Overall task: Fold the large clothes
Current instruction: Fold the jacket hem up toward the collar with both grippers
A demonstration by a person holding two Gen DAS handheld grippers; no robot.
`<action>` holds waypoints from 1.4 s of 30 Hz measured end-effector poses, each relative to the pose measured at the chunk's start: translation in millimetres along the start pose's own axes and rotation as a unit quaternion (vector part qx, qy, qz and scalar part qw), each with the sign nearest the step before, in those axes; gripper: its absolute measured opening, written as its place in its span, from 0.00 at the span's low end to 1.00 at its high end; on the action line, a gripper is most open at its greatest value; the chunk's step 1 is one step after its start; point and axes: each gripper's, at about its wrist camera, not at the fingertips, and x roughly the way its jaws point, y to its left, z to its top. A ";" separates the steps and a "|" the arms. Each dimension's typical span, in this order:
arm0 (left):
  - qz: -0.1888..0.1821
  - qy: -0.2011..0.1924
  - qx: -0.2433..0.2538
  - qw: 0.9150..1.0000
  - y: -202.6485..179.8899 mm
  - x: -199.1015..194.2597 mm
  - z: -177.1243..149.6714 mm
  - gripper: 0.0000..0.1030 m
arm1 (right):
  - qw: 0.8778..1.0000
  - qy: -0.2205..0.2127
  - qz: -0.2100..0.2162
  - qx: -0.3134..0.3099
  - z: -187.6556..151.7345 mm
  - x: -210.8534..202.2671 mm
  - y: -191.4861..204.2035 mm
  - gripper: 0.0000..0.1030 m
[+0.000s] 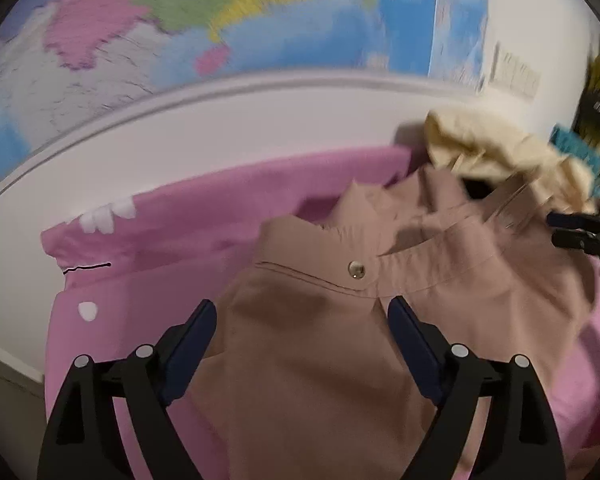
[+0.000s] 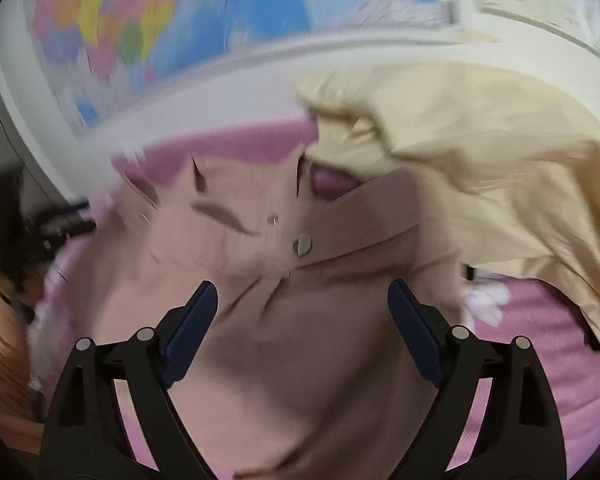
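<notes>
Behind everything hangs a colourful wall map [image 1: 228, 20], filling the top of the frame from my left wrist camera. Below it, a pink sheet [image 1: 188, 216] covers the surface. On it lies a tan garment [image 1: 324, 360] with a round snap button [image 1: 356, 269], spreading from centre to lower right. A cream garment [image 1: 488, 152] is bunched at upper right, touching the tan one. My left gripper [image 1: 302, 314] hovers over the tan cloth, fingers spread wide apart, holding nothing.

From my right wrist camera, blurred, the tan garment [image 2: 300, 340] fills the centre, cream garment [image 2: 480, 152] draped at upper right. My right gripper [image 2: 302, 298] is likewise spread apart above the tan cloth. The left gripper [image 2: 60, 220] shows at the left edge.
</notes>
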 end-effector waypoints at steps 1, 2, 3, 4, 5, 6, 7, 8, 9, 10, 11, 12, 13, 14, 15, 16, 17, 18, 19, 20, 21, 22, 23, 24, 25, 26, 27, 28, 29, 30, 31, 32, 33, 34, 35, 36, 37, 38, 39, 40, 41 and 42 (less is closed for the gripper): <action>0.001 0.008 0.001 1.000 -2.2 7.5 2.0 0.82 | 1.000 0.010 -0.011 -0.009 0.6 9.0 4.5 0.83; 0.005 0.019 0.005 1.000 -5.8 19.8 5.3 0.82 | 0.999 0.022 -0.023 -0.018 1.0 21.3 8.0 0.82; 0.012 0.028 0.007 1.000 -7.3 28.7 7.1 0.81 | 0.999 0.030 -0.034 -0.026 1.0 30.5 10.3 0.80; 0.022 0.044 0.005 0.999 -8.0 41.3 9.5 0.77 | 0.997 0.040 -0.049 -0.036 0.9 38.9 12.5 0.76; 0.031 0.058 0.006 0.998 -8.2 50.9 9.6 0.69 | 0.996 0.046 -0.065 -0.045 0.5 46.6 13.3 0.59; 0.042 0.070 0.008 0.997 -8.1 59.3 9.7 0.66 | 0.995 0.050 -0.066 -0.052 0.0 50.6 13.0 0.48; 0.048 0.077 0.007 0.996 -7.5 64.7 8.9 0.59 | 0.996 0.047 -0.058 -0.053 -0.2 51.1 11.5 0.41; 0.051 0.082 0.001 0.995 -5.1 69.6 8.1 0.50 | 0.996 0.041 -0.052 -0.055 -0.2 48.6 10.0 0.24; 0.052 0.082 -0.008 0.995 -1.2 71.3 7.6 0.46 | 0.997 0.037 -0.048 -0.057 -0.1 45.2 8.2 0.11; 0.053 0.079 -0.014 0.995 2.1 70.9 7.6 0.35 | 0.997 0.029 -0.044 -0.052 0.6 38.8 6.2 0.09; 0.054 0.073 -0.026 0.996 8.0 67.8 8.4 0.23 | 0.998 0.018 -0.037 -0.047 3.1 31.8 7.2 0.06; 0.051 0.066 -0.039 0.996 14.3 63.0 9.8 0.17 | 0.999 -0.001 -0.021 -0.038 7.3 21.3 8.4 0.05; 0.043 0.059 -0.050 0.996 19.2 58.5 11.1 0.11 | 0.999 -0.020 -0.006 -0.026 9.9 9.5 6.5 0.05; 0.032 0.048 -0.067 0.996 26.8 50.7 14.5 0.08 | 0.999 -0.051 0.006 -0.016 16.0 -7.4 5.2 0.04; 0.026 0.034 -0.082 0.996 33.3 42.9 18.9 0.08 | 0.997 -0.078 0.005 -0.015 22.1 -21.1 6.1 0.04; 0.019 0.018 -0.092 0.995 38.6 35.1 23.9 0.08 | 0.994 -0.108 -0.001 -0.020 28.6 -32.2 7.6 0.04; 0.016 -0.003 -0.101 0.995 44.4 25.2 30.5 0.08 | 0.990 -0.140 -0.012 -0.017 36.6 -42.3 7.0 0.04; 0.022 -0.018 -0.107 0.994 47.9 19.5 35.0 0.08 | 0.988 -0.153 -0.016 -0.010 43.5 -43.4 4.7 0.04; 0.030 -0.033 -0.113 0.993 51.5 14.1 39.0 0.09 | 0.988 -0.154 -0.018 -0.010 49.6 -39.0 2.9 0.04; 0.036 -0.041 -0.116 0.992 54.1 12.6 41.8 0.15 | 0.990 -0.140 -0.019 -0.006 54.7 -25.8 -0.4 0.04; 0.038 -0.042 -0.119 0.991 55.2 12.5 42.1 0.20 | 0.993 -0.114 -0.014 0.000 56.5 -9.1 -3.8 0.04; 0.040 -0.041 -0.122 0.991 56.1 14.3 39.6 0.30 | 0.997 -0.072 -0.024 -0.011 58.6 16.2 -3.0 0.04; 0.037 -0.037 -0.120 0.991 54.4 16.5 37.3 0.43 | 0.997 -0.052 -0.044 -0.020 55.7 31.5 -3.0 0.05; 0.028 -0.022 -0.113 0.993 53.6 21.6 32.1 0.51 | 0.998 -0.036 -0.050 -0.027 52.8 42.5 -2.5 0.06; 0.020 -0.005 -0.106 0.994 51.8 27.9 24.5 0.61 | 0.998 -0.006 -0.052 -0.037 47.8 57.7 -3.1 0.08; 0.023 0.005 -0.095 0.995 49.1 32.2 18.3 0.65 | 0.998 0.000 -0.054 -0.036 45.0 60.9 -3.7 0.11; 0.028 0.014 -0.083 0.996 46.2 35.6 13.5 0.68 | 0.998 -0.001 -0.054 -0.034 43.0 60.1 -4.5 0.12; 0.030 0.021 -0.072 0.997 41.3 37.0 8.8 0.78 | 0.998 -0.003 -0.053 -0.033 42.8 58.3 -5.6 0.12; 0.028 0.031 -0.058 0.997 38.2 40.0 5.7 0.85 | 0.998 -0.005 -0.051 -0.031 43.4 55.4 -7.5 0.12; 0.027 0.037 -0.042 0.998 35.0 42.5 3.7 0.85 | 0.998 -0.005 -0.049 -0.028 44.2 54.2 -9.0 0.13; 0.032 0.042 -0.028 0.998 32.0 45.5 2.9 0.86 | 0.998 -0.005 -0.049 -0.028 42.8 52.4 -10.9 0.13; 0.049 0.051 -0.011 0.997 29.3 51.5 3.5 0.86 | 0.998 -0.004 -0.052 -0.034 42.3 51.7 -9.6 0.14; 0.068 0.062 -0.002 0.996 28.5 58.7 5.4 0.86 | 0.998 -0.002 -0.053 -0.038 40.8 52.8 -9.4 0.15; 0.075 0.071 -0.001 0.995 28.5 64.8 7.6 0.79 | 0.998 -0.002 -0.055 -0.039 39.9 52.8 -8.8 0.15; 0.071 0.080 0.003 0.994 28.6 71.8 10.2 0.61 | 0.998 -0.003 -0.054 -0.038 39.2 53.1 -7.6 0.16; 0.057 0.085 0.001 0.995 30.0 77.6 13.3 0.50 | 0.998 -0.004 -0.051 -0.037 38.9 53.4 -7.5 0.16; 0.040 0.087 -0.008 0.995 33.0 80.4 15.2 0.29 | 0.998 -0.005 -0.050 -0.037 38.5 52.7 -7.9 0.16; 0.028 0.085 -0.031 0.995 38.1 82.0 20.1 0.24 | 0.998 -0.006 -0.050 -0.037 40.4 54.1 -1.3 0.16; 0.031 0.076 -0.037 0.996 40.7 79.4 22.0 0.20 | 0.998 -0.010 -0.047 -0.037 40.8 52.0 -1.4 0.14; 0.031 0.062 -0.041 0.997 43.1 75.7 24.7 0.06 | 0.998 -0.015 -0.044 -0.036 44.2 54.5 0.9 0.12; 0.022 0.049 -0.054 0.997 47.6 69.8 28.2 0.03 | 0.998 -0.029 -0.040 -0.034 45.8 48.4 0.6 0.07; 0.010 0.039 -0.071 0.997 52.9 63.5 32.2 0.03 | 0.998 -0.044 -0.039 -0.036 47.4 42.5 2.3 0.06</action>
